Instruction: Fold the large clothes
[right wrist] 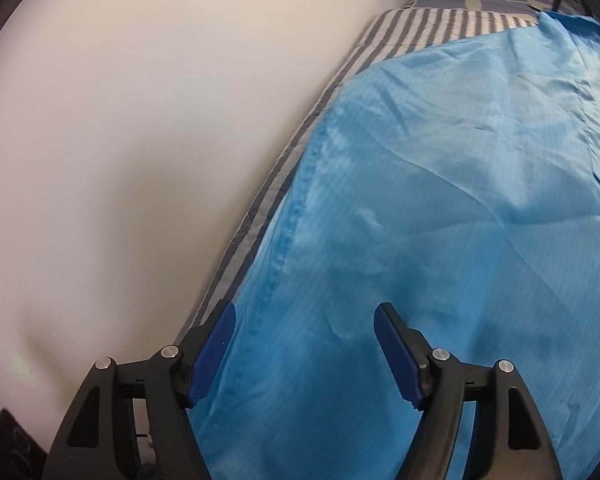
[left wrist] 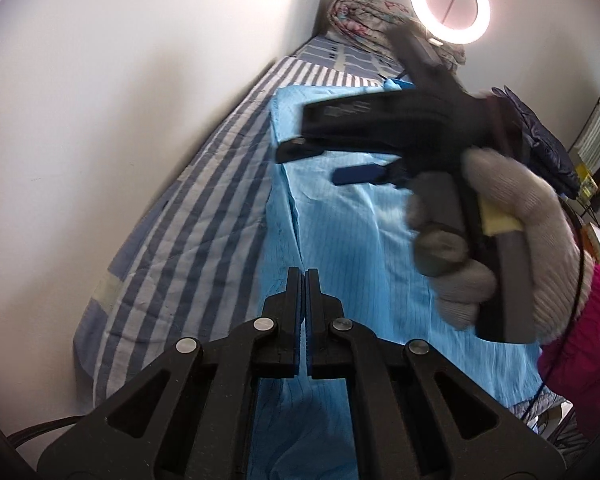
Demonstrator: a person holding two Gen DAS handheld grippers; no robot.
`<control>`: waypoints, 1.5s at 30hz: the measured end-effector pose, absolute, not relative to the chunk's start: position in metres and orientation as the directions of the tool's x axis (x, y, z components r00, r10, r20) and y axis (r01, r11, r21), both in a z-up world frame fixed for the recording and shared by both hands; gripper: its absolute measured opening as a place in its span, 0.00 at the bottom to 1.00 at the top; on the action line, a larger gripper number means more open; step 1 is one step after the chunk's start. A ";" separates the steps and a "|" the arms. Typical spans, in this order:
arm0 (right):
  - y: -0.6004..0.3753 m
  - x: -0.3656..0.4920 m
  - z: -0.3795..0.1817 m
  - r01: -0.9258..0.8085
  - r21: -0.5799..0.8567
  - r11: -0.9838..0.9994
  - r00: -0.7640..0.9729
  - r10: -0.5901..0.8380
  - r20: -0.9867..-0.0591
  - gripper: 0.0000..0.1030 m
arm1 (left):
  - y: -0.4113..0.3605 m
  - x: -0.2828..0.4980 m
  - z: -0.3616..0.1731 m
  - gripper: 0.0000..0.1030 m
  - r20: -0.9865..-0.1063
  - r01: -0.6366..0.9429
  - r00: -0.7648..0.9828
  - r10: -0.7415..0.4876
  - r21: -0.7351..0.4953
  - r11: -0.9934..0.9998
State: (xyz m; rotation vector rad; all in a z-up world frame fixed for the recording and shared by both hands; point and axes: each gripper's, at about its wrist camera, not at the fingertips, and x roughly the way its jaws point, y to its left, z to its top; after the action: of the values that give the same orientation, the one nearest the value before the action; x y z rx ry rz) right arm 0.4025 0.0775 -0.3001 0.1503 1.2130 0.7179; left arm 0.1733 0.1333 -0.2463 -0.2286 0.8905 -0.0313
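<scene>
Right hand-held gripper (right wrist: 304, 344) agape, above blue garment (right wrist: 440, 200)

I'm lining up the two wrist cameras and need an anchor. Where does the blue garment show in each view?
Left wrist view: the blue garment runs up the middle of the picture, from behind the left gripper toward the far end of the bed.
Right wrist view: it fills the right and lower part, under the right gripper.
Shared landmark: the striped bedsheet along the garment's left edge, next to the white wall.
</scene>
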 end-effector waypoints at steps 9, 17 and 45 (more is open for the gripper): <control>0.132 0.413 -0.316 -0.464 0.295 0.836 0.172 0.411 -0.895 0.24 | 0.120 0.178 -0.250 0.00 -0.775 -0.043 0.619 -0.128 -0.196 0.980; 0.121 0.408 -0.313 -0.472 0.322 0.821 0.165 0.440 -0.883 0.00 | 0.126 0.175 -0.249 0.51 -0.783 -0.070 0.616 -0.088 -0.165 0.984; -0.036 0.377 -0.288 -0.381 0.503 0.776 0.238 0.608 -0.758 0.00 | 0.040 0.164 -0.240 0.02 -0.791 0.100 0.605 -0.095 -0.043 0.994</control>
State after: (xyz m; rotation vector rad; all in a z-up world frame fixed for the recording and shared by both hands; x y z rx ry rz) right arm 0.3774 -0.0356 -0.2877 0.2314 1.1451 0.6852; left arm 0.1638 0.0396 -0.2399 0.0060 0.9145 -0.1128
